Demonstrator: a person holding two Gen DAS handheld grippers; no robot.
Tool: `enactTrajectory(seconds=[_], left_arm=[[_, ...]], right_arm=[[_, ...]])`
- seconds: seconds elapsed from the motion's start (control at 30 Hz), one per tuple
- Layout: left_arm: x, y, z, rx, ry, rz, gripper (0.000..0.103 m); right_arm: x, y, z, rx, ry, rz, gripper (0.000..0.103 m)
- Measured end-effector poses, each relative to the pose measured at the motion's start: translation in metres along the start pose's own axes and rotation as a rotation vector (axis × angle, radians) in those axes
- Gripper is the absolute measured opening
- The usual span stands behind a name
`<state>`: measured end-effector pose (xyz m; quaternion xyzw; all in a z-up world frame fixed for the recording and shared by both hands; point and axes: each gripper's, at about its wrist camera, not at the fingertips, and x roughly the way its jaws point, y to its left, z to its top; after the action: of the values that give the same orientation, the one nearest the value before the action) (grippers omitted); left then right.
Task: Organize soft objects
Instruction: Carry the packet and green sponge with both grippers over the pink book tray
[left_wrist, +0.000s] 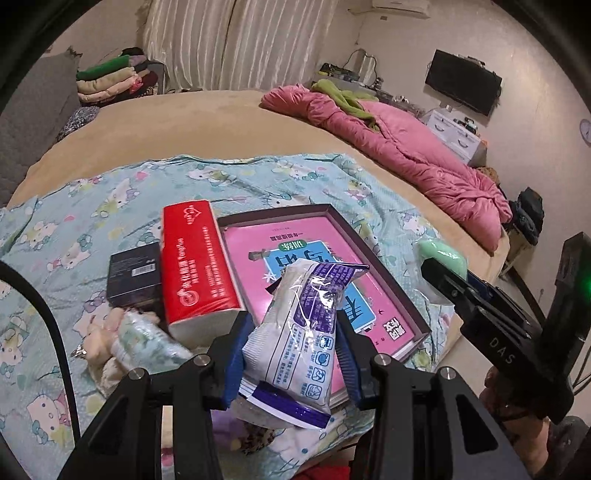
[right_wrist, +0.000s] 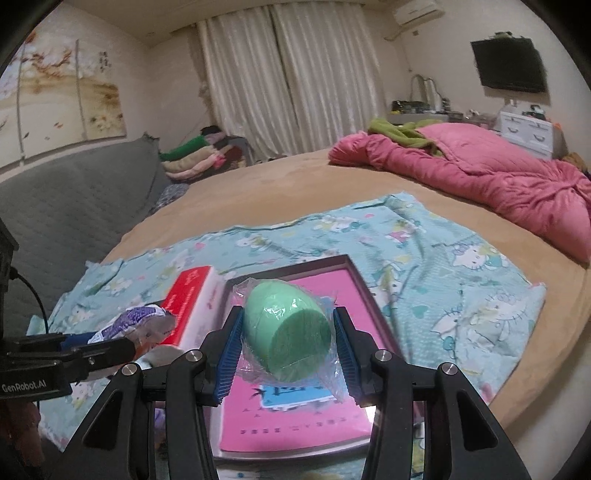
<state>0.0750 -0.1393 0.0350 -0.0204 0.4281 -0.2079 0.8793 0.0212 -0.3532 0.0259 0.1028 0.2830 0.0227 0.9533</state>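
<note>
left claw (left_wrist: 291, 354): grips 1 wipes pack (left_wrist: 295, 332); right claw (right_wrist: 288, 350): grips 1 green sponge (right_wrist: 286, 328); 1 tray (left_wrist: 388, 258)

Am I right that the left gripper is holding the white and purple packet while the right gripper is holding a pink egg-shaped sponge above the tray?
Not quite: the egg-shaped sponge in the right gripper is green, not pink, as the right wrist view shows. The left gripper does hold the white and purple packet, and the sponge is above the tray.
</note>
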Motion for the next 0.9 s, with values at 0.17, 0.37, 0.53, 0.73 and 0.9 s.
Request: enactTrajectory(seconds=[0.17, 0.37, 0.53, 0.73, 0.9], left_arm=[[0.025, -0.015, -0.001, 0.028, 0.04, 0.009, 0.044], [0.061, -0.027, -0.01, 0.061, 0.108, 0.036, 0.044], [0.081, -0.035, -0.018, 0.1, 0.148, 0.046, 0.044], [0.096, -0.045, -0.028, 0.134, 0.183, 0.042, 0.044], [0.104, -0.048, -0.033, 0.15, 0.207, 0.038, 0.044]], right_arm=[[0.008, -0.017, -0.006, 0.04, 0.031, -0.028, 0.049], [0.022, -0.033, -0.017, 0.08, 0.093, -0.054, 0.049], [0.038, -0.042, -0.027, 0.091, 0.167, -0.073, 0.049], [0.052, -0.048, -0.04, 0.094, 0.236, -0.099, 0.049], [0.061, -0.053, -0.047, 0.09, 0.271, -0.123, 0.049]])
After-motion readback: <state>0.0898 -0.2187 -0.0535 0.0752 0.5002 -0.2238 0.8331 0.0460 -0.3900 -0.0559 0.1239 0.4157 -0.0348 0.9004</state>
